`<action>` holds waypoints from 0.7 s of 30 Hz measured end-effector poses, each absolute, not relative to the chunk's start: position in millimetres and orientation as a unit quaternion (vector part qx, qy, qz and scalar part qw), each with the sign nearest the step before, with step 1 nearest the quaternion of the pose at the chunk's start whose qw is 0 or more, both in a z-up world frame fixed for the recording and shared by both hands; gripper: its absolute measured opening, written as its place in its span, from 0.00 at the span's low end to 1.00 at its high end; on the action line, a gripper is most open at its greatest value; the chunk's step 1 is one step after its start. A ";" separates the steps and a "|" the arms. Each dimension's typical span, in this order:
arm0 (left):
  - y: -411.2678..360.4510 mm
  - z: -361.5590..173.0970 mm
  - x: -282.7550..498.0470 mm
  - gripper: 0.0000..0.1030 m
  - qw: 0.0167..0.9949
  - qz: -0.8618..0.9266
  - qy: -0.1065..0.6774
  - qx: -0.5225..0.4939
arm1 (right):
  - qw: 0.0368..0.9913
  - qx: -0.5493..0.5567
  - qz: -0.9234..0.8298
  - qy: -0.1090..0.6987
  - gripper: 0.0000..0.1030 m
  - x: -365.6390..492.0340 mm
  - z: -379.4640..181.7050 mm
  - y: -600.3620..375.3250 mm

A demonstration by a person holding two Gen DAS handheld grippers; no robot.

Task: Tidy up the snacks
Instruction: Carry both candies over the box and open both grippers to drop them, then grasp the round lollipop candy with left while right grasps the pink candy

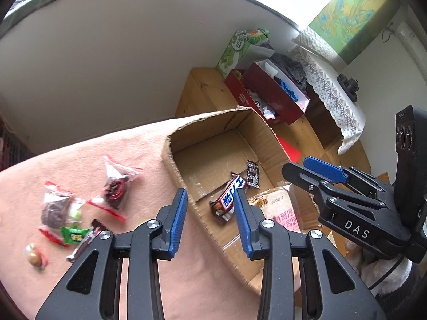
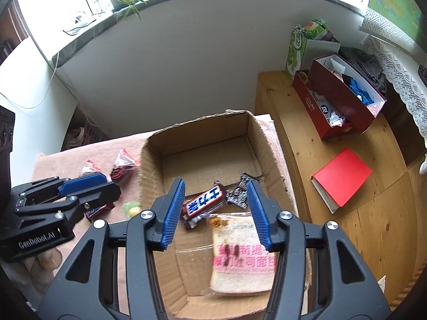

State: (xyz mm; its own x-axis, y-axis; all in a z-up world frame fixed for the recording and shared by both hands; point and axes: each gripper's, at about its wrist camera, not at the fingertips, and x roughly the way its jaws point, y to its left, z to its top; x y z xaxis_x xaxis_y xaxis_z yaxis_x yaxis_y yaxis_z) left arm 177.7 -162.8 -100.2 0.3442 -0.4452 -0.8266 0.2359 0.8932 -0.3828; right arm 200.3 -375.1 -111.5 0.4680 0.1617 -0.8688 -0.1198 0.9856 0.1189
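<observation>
1. Leftward of the cardboard box, loose snacks are waiting on the pink-covered counter.
2. Both hand-held grippers, left and right, are hovering open and empty over the box, likely between drops.
3. Inside it, a chocolate bar and bread packet are already lying gathered.

A pink cloth covered the counter. On it stood an open cardboard box, and just beside the box's left wall lay loose snacks: two clear red-edged packets, a green candy, a dark wrapped bar and a small round sweet. To the right stood a wooden bench carrying a red book, dark red boxes and a green carton.
</observation>
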 end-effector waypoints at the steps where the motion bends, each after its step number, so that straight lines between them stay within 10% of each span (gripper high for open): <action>1: -156.1 -97.1 175.7 0.33 0.815 -0.208 0.532 -0.100 | 0.857 0.021 0.085 0.508 0.49 196.2 -108.8 -370.8; 21: 11.9 -107.9 101.1 0.33 0.815 -0.093 0.540 -0.187 | 0.816 0.009 0.190 0.546 0.49 120.9 -124.0 -246.9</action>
State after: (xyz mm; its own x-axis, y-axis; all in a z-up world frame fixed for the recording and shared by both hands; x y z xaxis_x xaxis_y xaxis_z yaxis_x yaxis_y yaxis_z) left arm 101.1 11.9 -107.9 0.3987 -0.3529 -0.8465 -0.0506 0.9131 -0.4045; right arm 120.9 -246.9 -124.0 0.3325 0.3196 -0.8873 -0.2992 0.9280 0.2222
